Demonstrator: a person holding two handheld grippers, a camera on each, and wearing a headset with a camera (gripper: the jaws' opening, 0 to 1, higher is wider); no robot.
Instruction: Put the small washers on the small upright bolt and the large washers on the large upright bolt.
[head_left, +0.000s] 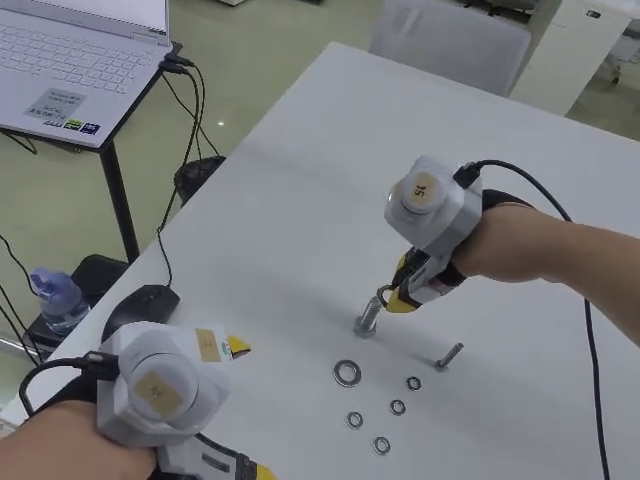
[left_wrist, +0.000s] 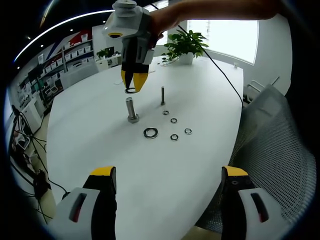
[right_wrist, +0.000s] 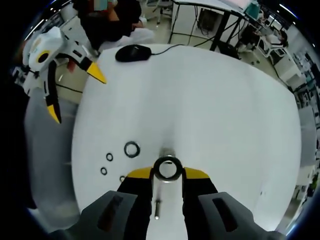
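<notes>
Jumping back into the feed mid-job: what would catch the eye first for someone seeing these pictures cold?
The right gripper pinches a large washer just above the large bolt, which stands upright. Nearer the person lie a loose large washer and four small washers, beside the small bolt. The left gripper hangs open, holding nothing.

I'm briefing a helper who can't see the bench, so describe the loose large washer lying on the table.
On the white table, find the large upright bolt. The large washer lies flat near its base, on the person's side. It is the only wide ring lying there; the four small washers nearby are smaller.
</notes>
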